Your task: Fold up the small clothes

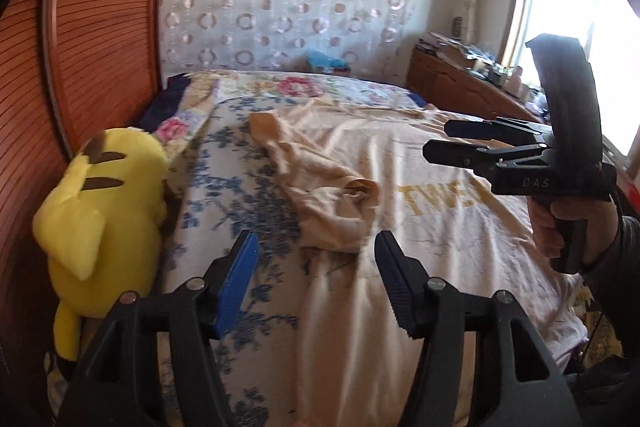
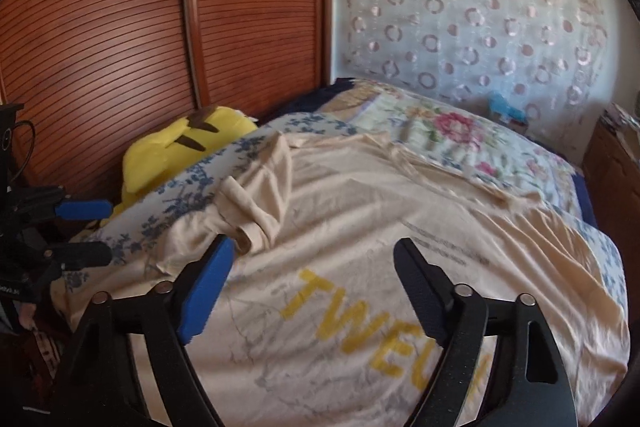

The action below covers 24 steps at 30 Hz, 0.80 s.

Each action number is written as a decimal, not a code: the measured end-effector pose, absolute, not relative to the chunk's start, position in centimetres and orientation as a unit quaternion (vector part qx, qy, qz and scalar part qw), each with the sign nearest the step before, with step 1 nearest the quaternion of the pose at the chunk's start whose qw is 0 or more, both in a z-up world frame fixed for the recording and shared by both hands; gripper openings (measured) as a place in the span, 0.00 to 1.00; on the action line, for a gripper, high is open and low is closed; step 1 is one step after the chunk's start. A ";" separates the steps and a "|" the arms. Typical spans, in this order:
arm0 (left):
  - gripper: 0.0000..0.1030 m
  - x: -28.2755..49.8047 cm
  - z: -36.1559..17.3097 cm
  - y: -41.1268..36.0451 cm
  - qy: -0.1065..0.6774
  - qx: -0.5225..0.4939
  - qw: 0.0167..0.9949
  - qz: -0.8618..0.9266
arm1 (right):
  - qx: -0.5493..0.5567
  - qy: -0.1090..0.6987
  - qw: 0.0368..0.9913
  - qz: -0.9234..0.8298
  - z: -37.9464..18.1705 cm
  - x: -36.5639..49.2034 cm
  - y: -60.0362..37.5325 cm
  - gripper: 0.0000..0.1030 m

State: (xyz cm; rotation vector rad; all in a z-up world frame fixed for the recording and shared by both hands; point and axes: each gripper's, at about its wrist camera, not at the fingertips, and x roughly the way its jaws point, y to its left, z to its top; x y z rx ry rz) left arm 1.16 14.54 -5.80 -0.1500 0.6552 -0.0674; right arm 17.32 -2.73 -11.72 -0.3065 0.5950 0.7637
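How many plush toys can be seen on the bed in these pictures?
1. A yellow plush toy lies at the left edge of the bed, against the wooden slatted door, beside the blue-flowered cover. Others may be hidden behind the bedding.

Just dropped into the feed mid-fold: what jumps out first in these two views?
The cream T-shirt with yellow lettering spreads over the bed, its left sleeve folded in over the body. A bright yellow plush sits at the bed's left edge against the wooden wardrobe. Both the left gripper and the right gripper hang open above the shirt, holding nothing.
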 end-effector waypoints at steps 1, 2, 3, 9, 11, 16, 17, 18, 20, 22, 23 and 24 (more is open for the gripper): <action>0.58 1.0 -5.8 14.9 0.319 -0.077 0.944 -0.028 | -0.148 0.289 0.867 0.377 -11.8 17.7 -1.8 0.73; 0.58 0.8 -6.0 15.3 0.316 -0.083 0.945 -0.022 | -0.148 0.293 0.862 0.386 -11.9 17.9 -1.2 0.67; 0.58 0.6 -6.1 15.8 0.316 -0.089 0.945 -0.016 | -0.151 0.300 0.854 0.398 -12.2 18.3 -0.2 0.65; 0.58 0.2 -6.7 16.8 0.318 -0.092 0.944 0.009 | -0.172 0.333 0.825 0.423 -14.2 20.8 4.7 0.57; 0.58 0.2 -7.0 16.8 0.320 -0.090 0.943 0.011 | -0.173 0.346 0.816 0.430 -14.9 21.5 6.1 0.51; 0.58 0.1 -7.4 16.8 0.320 -0.090 0.943 0.008 | -0.193 0.368 0.795 0.441 -16.0 22.4 8.3 0.26; 0.58 0.0 -7.4 16.8 0.319 -0.091 0.943 0.007 | -0.197 0.369 0.794 0.442 -16.2 22.5 8.6 0.14; 0.58 0.0 -7.4 16.8 0.319 -0.092 0.943 0.006 | -0.203 0.371 0.792 0.440 -16.4 22.5 8.7 0.09; 0.58 0.0 -7.4 16.6 0.319 -0.093 0.943 0.004 | -0.202 0.366 0.797 0.435 -16.4 22.7 8.5 0.03; 0.58 0.0 -7.5 16.5 0.320 -0.094 0.943 0.003 | -0.183 0.359 0.806 0.434 -15.9 23.0 7.6 0.02; 0.58 0.1 -7.6 16.5 0.321 -0.094 0.942 0.001 | -0.171 0.353 0.816 0.424 -15.5 23.4 6.9 0.01; 0.58 0.1 -7.6 16.4 0.321 -0.094 0.942 0.001 | -0.165 0.349 0.825 0.412 -15.2 23.6 6.3 0.01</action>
